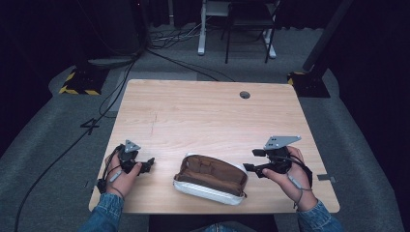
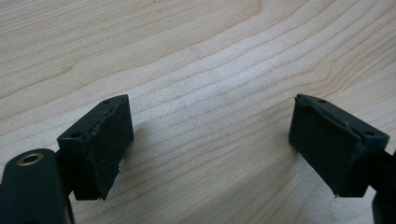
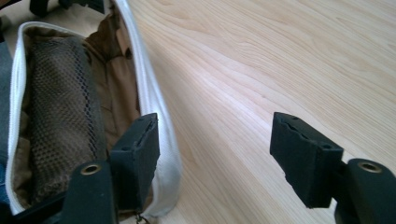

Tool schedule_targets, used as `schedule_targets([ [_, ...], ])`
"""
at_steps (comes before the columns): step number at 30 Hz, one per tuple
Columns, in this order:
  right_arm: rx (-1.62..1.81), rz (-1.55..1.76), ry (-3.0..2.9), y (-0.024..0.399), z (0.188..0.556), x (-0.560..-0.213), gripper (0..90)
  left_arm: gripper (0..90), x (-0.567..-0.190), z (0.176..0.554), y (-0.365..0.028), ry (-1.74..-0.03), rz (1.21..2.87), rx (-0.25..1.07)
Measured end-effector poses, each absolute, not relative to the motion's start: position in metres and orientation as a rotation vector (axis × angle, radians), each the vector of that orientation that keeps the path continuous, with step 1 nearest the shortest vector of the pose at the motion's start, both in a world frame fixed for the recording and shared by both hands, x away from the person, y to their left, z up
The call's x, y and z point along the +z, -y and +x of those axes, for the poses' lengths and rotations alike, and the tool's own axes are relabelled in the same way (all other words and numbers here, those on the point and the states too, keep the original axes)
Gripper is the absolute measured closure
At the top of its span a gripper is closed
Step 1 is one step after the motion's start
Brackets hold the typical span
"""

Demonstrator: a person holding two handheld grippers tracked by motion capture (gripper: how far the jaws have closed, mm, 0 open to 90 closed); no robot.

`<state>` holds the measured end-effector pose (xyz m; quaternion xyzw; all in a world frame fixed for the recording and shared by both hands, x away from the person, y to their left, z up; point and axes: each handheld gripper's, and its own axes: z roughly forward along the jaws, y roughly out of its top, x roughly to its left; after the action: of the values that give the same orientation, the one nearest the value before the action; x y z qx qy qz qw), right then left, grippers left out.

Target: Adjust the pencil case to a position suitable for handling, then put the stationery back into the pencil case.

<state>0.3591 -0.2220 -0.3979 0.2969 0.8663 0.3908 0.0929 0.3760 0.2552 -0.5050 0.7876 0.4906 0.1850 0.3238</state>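
A: What lies nearest to the person?

B: A pouch (image 1: 211, 180), white outside and brown inside, lies unzipped at the near edge of the table (image 1: 203, 111), between the two hands. Its mouth faces up and I see a mesh pocket inside in the right gripper view.

A: And where is the right gripper (image 1: 253, 160) relative to it?

B: It is just beside the right end of the pouch, pointing toward it. The jaws are wide apart and nothing is between them. In its own view the pouch (image 3: 154, 112) is at the left, its white edge runs behind the left jaw, and bare wood is between the jaws. I cannot tell if that jaw touches the edge.

A: The left gripper (image 1: 148, 164)?

B: It is at the left of the pouch, near but apart from it, low over the table. Its jaws are also spread wide and empty; between them is only wood grain (image 2: 210, 116).

A: Anything farther on the table?

B: A small round hole (image 1: 244, 94) near the far edge. Behind the table is grey floor with cables (image 1: 121, 82) and the legs of a stand (image 1: 237, 34)
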Motion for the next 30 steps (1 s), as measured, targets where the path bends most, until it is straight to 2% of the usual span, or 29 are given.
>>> schedule_targets([
  [18,1.051,1.09,-2.457,0.264,0.368,-0.404,28.0,13.6,-0.505,0.379,-0.253,-1.283,2.07,0.485],
  [30,0.821,1.266,-2.436,0.276,0.38,-0.43,22.0,13.6,-0.505,0.38,-0.253,-1.282,2.068,0.484],
])
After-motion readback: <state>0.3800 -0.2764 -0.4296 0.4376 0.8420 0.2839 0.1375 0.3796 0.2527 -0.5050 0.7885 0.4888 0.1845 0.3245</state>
